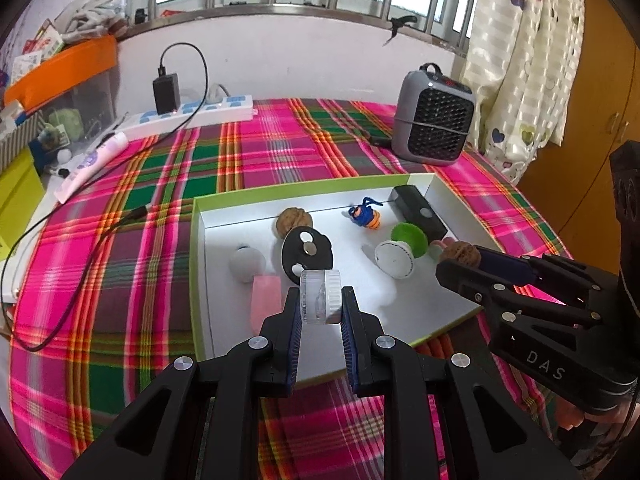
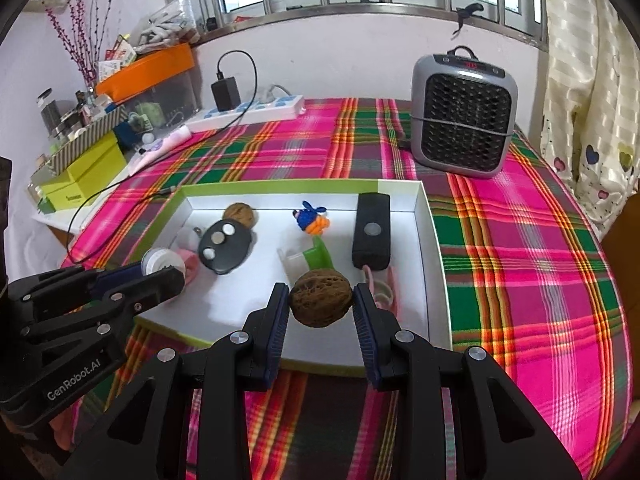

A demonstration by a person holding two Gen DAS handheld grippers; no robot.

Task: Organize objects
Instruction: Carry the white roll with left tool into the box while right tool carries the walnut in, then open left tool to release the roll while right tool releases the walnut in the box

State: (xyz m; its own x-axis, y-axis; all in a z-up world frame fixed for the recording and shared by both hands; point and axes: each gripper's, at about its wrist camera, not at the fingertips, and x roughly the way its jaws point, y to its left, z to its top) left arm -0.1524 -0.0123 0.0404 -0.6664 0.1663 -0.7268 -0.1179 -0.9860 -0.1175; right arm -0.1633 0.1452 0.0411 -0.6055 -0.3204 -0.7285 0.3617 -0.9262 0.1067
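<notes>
Your left claw point(image 1: 320, 300) grips a clear cap point(image 1: 320, 297): light, rigid, slippery. Right claw point(image 2: 321, 300) clamps a walnut point(image 2: 321, 299): hard, rounded; hold its widest part.

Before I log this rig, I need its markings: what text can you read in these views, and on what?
"DAS": right gripper body.
"GenRobot.AI": left gripper body.
Red digits on the heater display: too blurred to read.
Print on the yellow-green box and the tube: too small to read.
</notes>
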